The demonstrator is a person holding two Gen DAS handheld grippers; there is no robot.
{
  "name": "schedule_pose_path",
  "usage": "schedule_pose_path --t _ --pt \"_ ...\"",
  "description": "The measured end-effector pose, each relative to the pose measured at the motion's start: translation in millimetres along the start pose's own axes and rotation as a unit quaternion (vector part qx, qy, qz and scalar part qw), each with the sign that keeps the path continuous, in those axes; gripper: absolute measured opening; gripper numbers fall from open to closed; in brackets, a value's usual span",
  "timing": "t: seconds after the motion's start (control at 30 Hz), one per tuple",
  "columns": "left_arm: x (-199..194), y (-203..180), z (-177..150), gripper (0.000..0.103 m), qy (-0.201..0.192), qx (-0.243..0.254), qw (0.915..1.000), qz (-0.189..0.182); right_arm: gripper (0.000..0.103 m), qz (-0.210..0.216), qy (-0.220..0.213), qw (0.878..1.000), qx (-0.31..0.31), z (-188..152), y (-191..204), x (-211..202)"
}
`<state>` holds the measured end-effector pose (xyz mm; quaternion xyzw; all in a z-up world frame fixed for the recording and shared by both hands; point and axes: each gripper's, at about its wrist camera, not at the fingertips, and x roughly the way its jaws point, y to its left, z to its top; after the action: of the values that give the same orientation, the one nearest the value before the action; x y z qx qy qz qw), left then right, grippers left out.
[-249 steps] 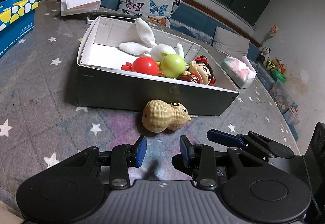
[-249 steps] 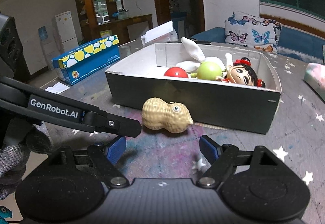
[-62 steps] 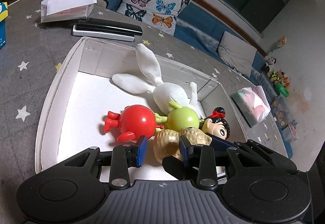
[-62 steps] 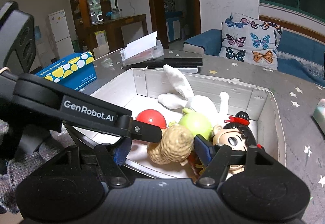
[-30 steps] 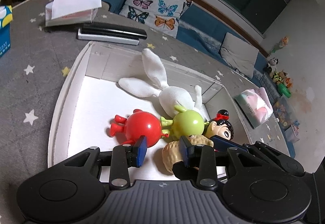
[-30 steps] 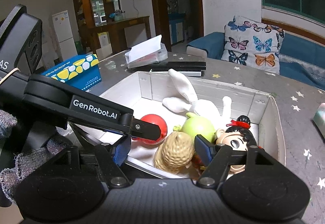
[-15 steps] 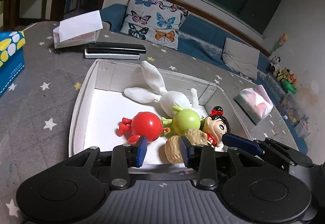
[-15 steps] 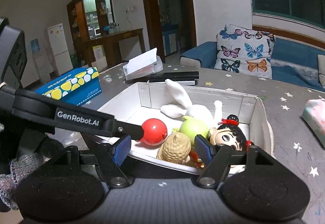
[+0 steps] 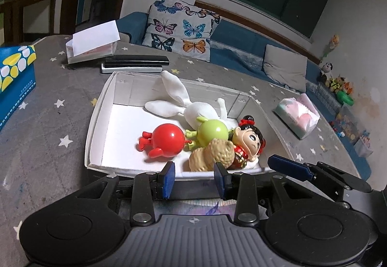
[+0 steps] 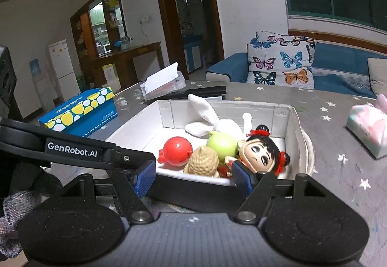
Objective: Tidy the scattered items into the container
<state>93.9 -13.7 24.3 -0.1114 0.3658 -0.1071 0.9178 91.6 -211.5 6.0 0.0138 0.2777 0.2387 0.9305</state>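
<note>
The open box (image 9: pixel 96 121) (image 10: pixel 292 136) holds a tan peanut toy (image 9: pixel 210 154) (image 10: pixel 202 163), a red ball toy (image 9: pixel 168 138) (image 10: pixel 177 147), a green ball toy (image 9: pixel 212 131) (image 10: pixel 221 144), a doll (image 9: pixel 249 140) (image 10: pixel 260 155) and a white plush rabbit (image 9: pixel 191 107) (image 10: pixel 212 119). My left gripper (image 9: pixel 194 178) is open and empty, just in front of the box's near wall. My right gripper (image 10: pixel 193 178) is open and empty at the same wall, beside the left one.
A blue and yellow tissue box (image 9: pixel 14 73) (image 10: pixel 82 112) stands left of the box. A white paper holder (image 9: pixel 93 43) and black flat devices (image 9: pixel 135 63) lie behind it. A pink tissue pack (image 9: pixel 298 117) (image 10: pixel 367 127) lies at the right.
Both grippers have backed out of the box and now sit outside its near wall. The peanut toy, held a moment ago, now rests inside against the doll.
</note>
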Motion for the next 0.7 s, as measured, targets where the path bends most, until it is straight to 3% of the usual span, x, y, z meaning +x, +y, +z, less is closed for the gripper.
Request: schedule_pose_path --t 0.5,0.7 --pt "-11.4 -4.8 -28.8 0.038 -0.002 0.017 0.9993 0.034 0.086 -0.011 0.009 1.0 0.018 -27.4 4.4 -10.7" --pt "-10.8 -4.1 -37.2 0.037 0.0 0.018 0.998 0.061 0.086 -0.013 0.013 1.0 0.024 -35.0 6.4 -13.8"
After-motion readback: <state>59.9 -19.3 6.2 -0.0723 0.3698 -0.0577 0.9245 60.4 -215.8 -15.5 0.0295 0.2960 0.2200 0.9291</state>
